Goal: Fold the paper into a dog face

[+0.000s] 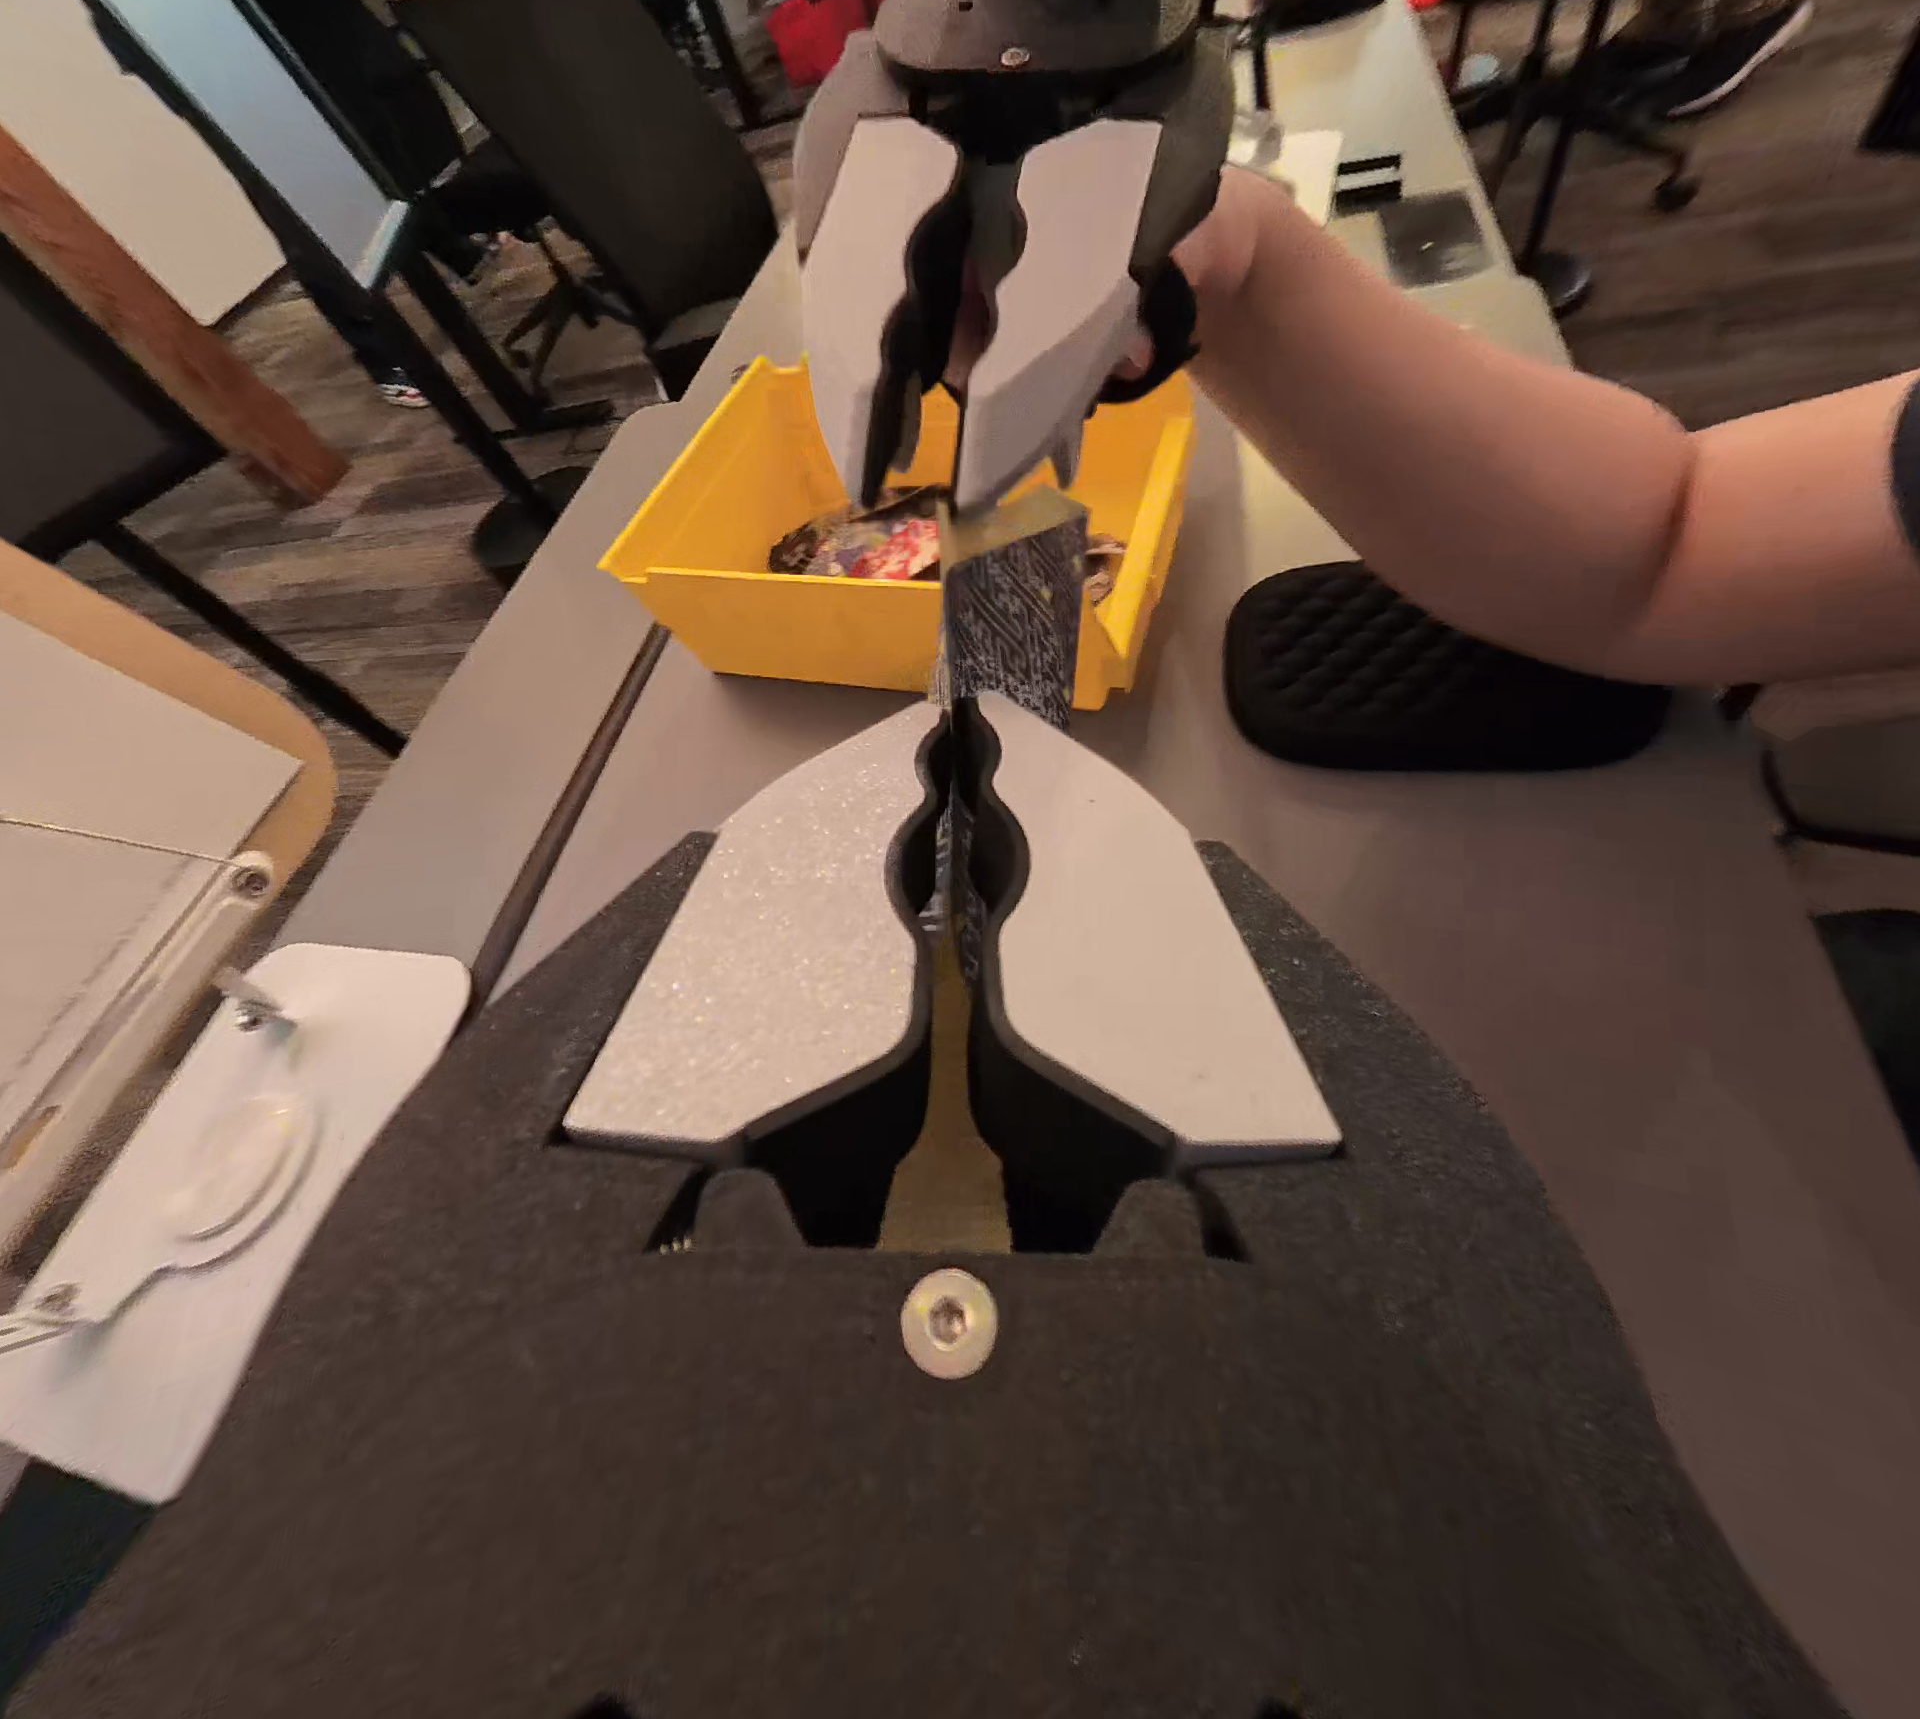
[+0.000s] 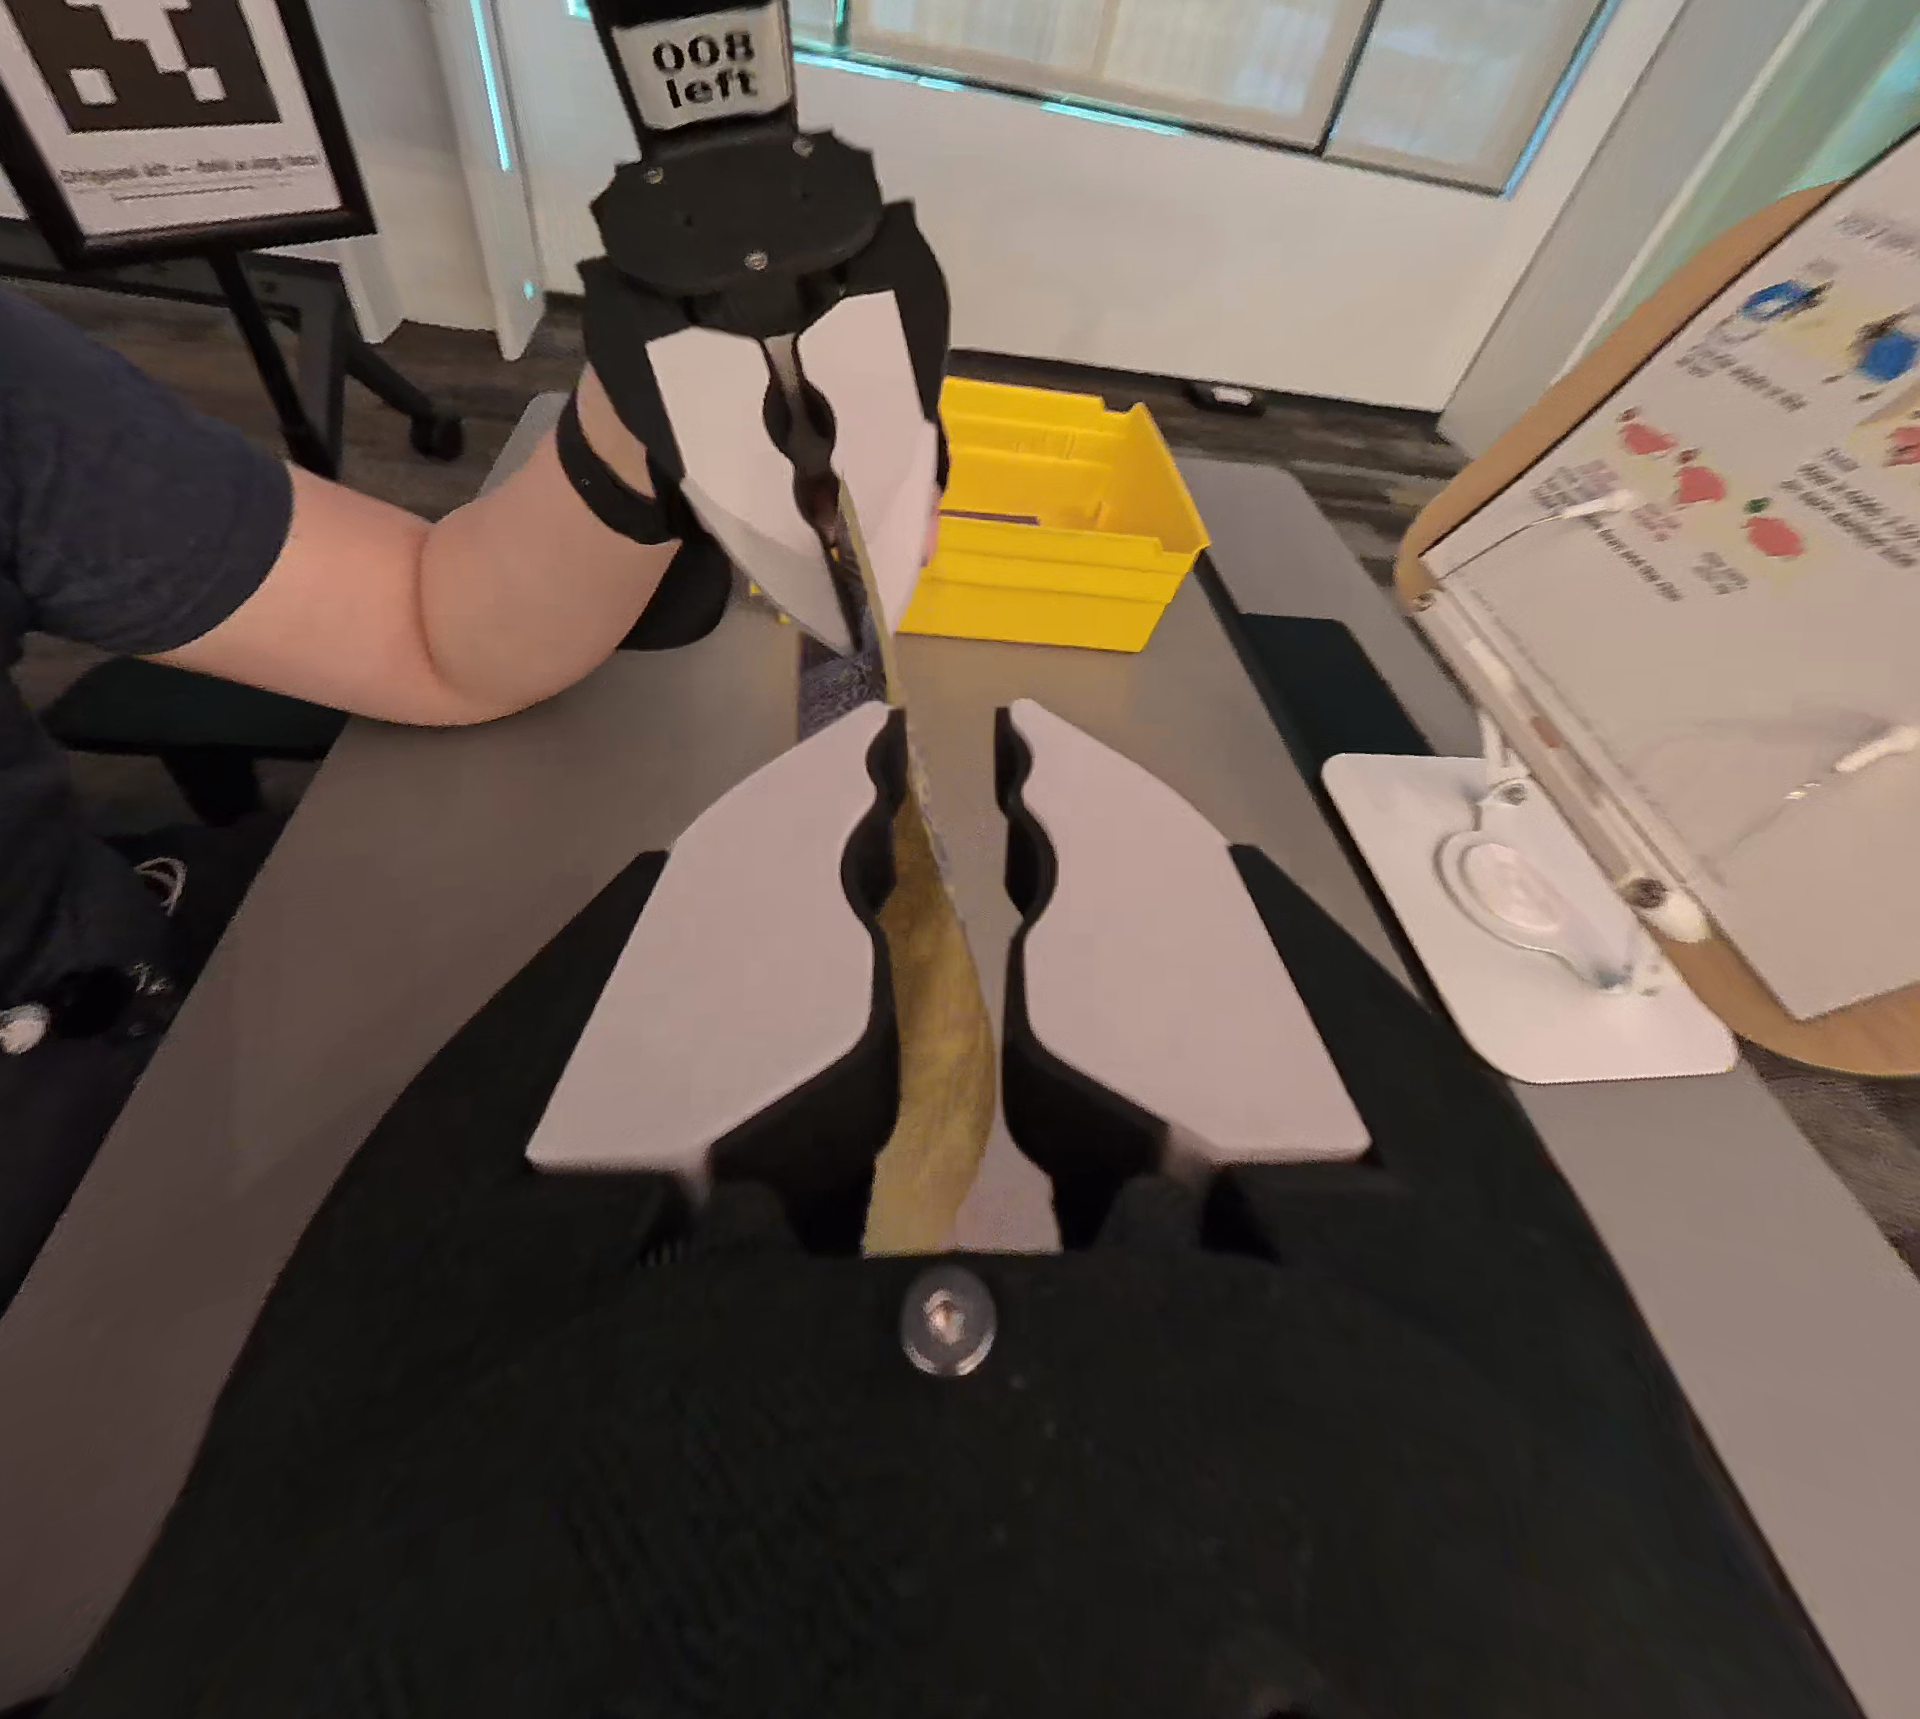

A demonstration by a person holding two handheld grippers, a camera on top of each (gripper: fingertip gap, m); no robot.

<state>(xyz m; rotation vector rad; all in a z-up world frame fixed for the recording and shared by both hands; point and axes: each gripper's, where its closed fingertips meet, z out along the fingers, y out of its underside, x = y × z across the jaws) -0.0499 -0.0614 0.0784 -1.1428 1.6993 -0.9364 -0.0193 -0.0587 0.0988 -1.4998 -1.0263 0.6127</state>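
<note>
The paper point(image 1: 1013, 620) is dark blue with a fine pattern on one side and gold on the other, partly folded and held upright above the grey table point(image 1: 1403, 994). My left gripper point(image 1: 958, 713) is shut on its near edge. The right wrist view shows the same grip, with the left gripper point(image 2: 857, 630) closed on the sheet. My right gripper point(image 2: 951, 713) is open. The paper's gold side point(image 2: 930, 994) leans against its left finger point(image 2: 790, 838), with a clear gap to the right finger. In the left wrist view the right gripper point(image 1: 925, 495) stands at the paper's far top edge, jaws parted.
A yellow bin point(image 1: 790, 620) holding folded patterned papers point(image 1: 862, 547) sits just beyond the paper. A black padded rest point(image 1: 1434, 672) lies to the right. A slanted instruction board point(image 2: 1714, 578) on a white base point(image 2: 1507, 921) stands at the table's side. A person's forearm point(image 1: 1507, 474) reaches over the table. Left tips to right tips: about 4 centimeters. My right tips are roughly 25 centimeters from the black padded rest point(image 1: 1434, 672).
</note>
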